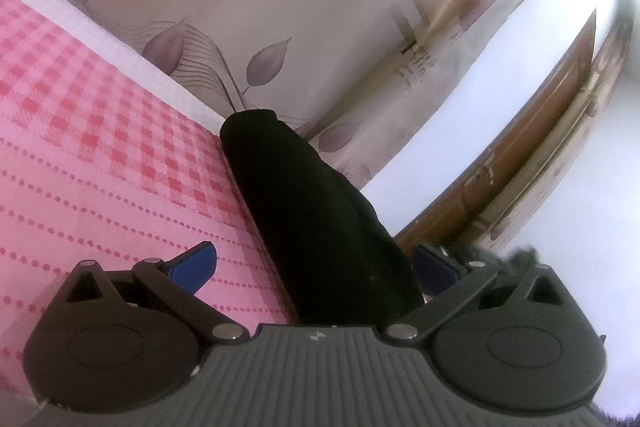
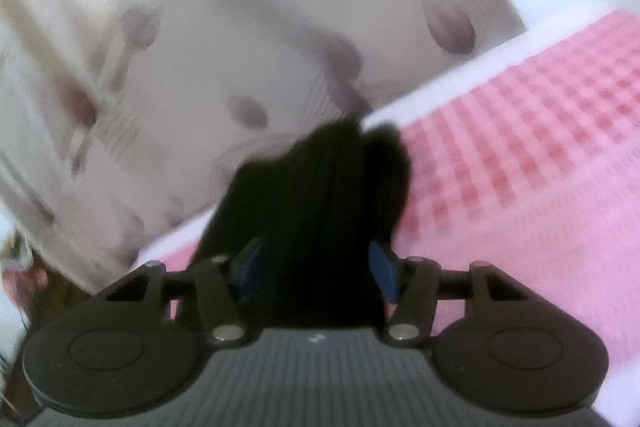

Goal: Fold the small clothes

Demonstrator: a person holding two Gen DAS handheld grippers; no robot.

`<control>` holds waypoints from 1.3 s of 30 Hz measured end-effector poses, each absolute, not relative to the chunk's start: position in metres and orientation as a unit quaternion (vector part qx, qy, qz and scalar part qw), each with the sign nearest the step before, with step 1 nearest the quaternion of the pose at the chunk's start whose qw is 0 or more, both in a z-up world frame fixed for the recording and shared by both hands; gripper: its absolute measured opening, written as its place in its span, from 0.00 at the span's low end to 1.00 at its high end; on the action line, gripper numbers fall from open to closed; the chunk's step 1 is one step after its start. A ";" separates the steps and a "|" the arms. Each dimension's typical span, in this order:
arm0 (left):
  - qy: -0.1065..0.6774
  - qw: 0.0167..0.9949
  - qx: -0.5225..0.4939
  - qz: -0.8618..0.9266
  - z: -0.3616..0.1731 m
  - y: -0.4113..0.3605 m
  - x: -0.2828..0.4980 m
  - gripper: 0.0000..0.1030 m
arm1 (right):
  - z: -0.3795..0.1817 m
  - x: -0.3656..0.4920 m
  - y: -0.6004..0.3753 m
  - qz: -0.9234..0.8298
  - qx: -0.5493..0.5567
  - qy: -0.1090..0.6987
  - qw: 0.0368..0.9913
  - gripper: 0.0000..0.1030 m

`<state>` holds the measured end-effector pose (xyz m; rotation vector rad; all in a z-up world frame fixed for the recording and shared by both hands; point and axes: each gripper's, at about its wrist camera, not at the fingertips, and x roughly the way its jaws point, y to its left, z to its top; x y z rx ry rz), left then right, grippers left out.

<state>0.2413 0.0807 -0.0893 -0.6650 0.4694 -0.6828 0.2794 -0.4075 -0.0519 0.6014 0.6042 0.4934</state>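
Covering bed, pink checked sheet (image 1: 100,131); leaf-print curtain (image 1: 240,7) behind.

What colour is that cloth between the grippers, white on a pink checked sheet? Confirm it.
Not white: the cloth is black, as the left wrist view shows. It does lie on a pink checked sheet, between the jaws of the left gripper.

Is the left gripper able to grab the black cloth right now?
Probably yes. The black cloth already lies between the left gripper's open blue fingers on the pink bedsheet, with nothing blocking it.
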 end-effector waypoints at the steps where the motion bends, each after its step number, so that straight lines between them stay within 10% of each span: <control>1: 0.225 0.862 -0.318 -0.324 -0.090 0.081 0.242 1.00 | -0.056 0.267 -0.399 0.234 0.269 0.299 0.885 0.35; 3: 0.228 0.862 -0.319 -0.320 -0.090 0.081 0.242 1.00 | -0.064 0.257 -0.385 0.221 0.243 0.323 0.887 0.11; 5: 0.228 0.864 -0.321 -0.314 -0.091 0.082 0.242 1.00 | -0.071 0.248 -0.388 0.214 0.293 0.327 0.873 0.09; 13: 0.227 0.868 -0.318 -0.306 -0.090 0.084 0.241 1.00 | -0.093 0.220 -0.425 0.197 0.388 0.337 0.835 0.11; 24: 0.230 0.867 -0.317 -0.308 -0.090 0.083 0.242 1.00 | 0.036 0.319 -0.347 0.238 0.156 0.217 0.934 0.13; 33: 0.233 0.866 -0.316 -0.310 -0.090 0.083 0.243 1.00 | -0.033 0.414 -0.364 0.147 0.196 0.330 0.911 0.07; 38: 0.233 0.865 -0.315 -0.312 -0.090 0.082 0.243 1.00 | -0.030 0.359 -0.414 0.167 0.341 0.270 0.885 0.27; 39: 0.235 0.864 -0.316 -0.314 -0.090 0.082 0.244 1.00 | -0.031 0.345 -0.416 0.168 0.335 0.268 0.888 0.51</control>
